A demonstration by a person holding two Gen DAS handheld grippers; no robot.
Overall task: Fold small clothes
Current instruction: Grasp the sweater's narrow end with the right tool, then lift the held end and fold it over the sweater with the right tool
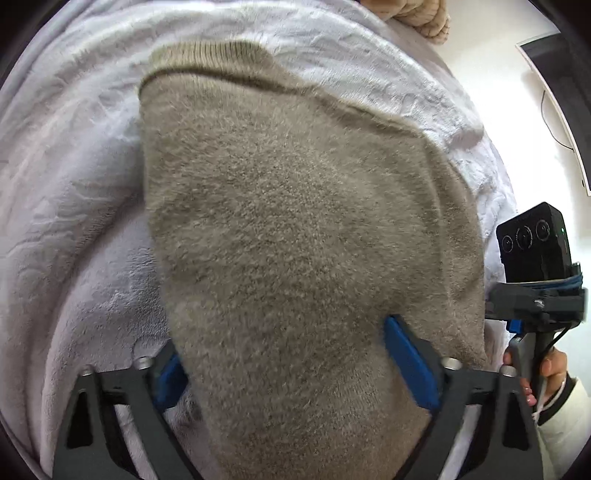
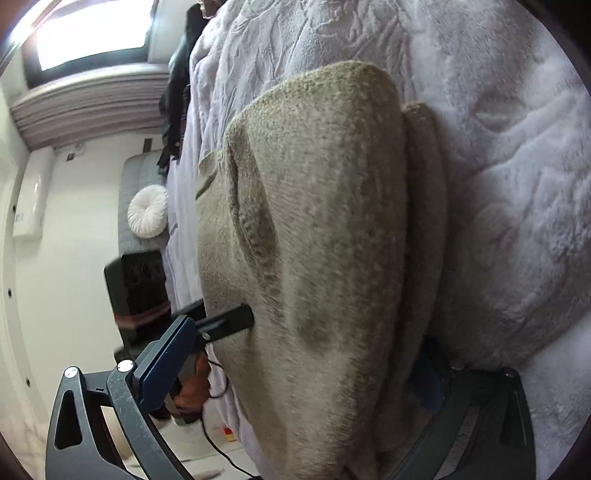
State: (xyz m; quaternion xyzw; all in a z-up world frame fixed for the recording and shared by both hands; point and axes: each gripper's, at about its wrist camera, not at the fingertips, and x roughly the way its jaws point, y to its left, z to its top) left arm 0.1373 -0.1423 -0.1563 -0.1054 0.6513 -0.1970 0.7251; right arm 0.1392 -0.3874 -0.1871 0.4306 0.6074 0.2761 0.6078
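A fuzzy taupe knit garment (image 1: 295, 221) with a ribbed edge lies over the pale lilac plush blanket (image 1: 74, 184). My left gripper (image 1: 284, 365) has the garment's near part between its blue pads (image 1: 406, 358), draped over them; the jaws stand wide apart. In the right wrist view the same garment (image 2: 325, 229) lies folded in layers and hangs between my right gripper's (image 2: 295, 387) fingers (image 2: 162, 362), which also stand apart. The right pad is mostly hidden by fabric. The other gripper (image 2: 225, 321) shows at the garment's left edge.
The blanket (image 2: 498, 184) covers a bed. The other gripper with its camera (image 1: 532, 251) and a hand are at the right edge. A cream knit item (image 1: 417, 14) lies at the top. A round white cushion (image 2: 147, 216) and dark clothing (image 2: 177, 92) lie beyond the bed.
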